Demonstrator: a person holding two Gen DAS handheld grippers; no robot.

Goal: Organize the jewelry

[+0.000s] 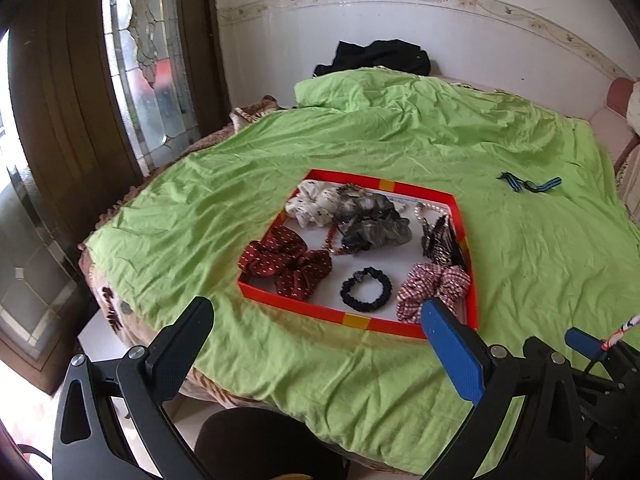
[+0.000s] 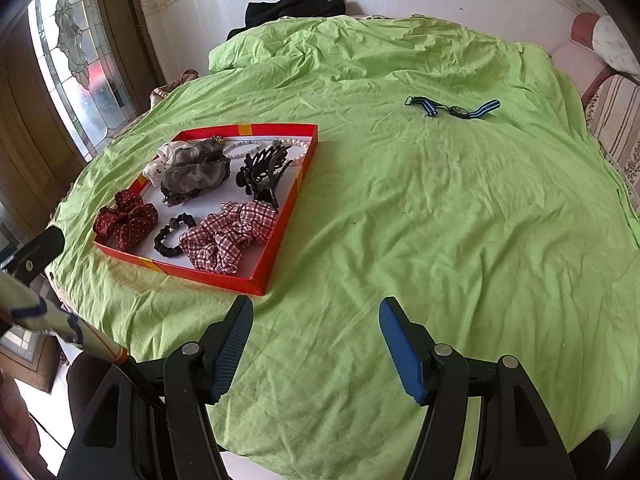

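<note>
Both your tongs hang released, holding nothing: left tongs (image 1: 316, 344), right tongs (image 2: 316, 350). The red tray (image 2: 280, 236) sits on the green-sheeted bed (image 2: 440, 240), crammed with scrunchies (image 2: 228, 240); the pearl strand (image 2: 298, 152) is half buried under a black claw clip (image 2: 262, 176). The striped watch (image 2: 454, 107) lies well apart; its face is too small to read.

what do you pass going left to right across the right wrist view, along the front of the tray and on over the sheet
dark red scrunchie → black hair tie → checked scrunchie → tray's right wall → bare green sheet
</note>
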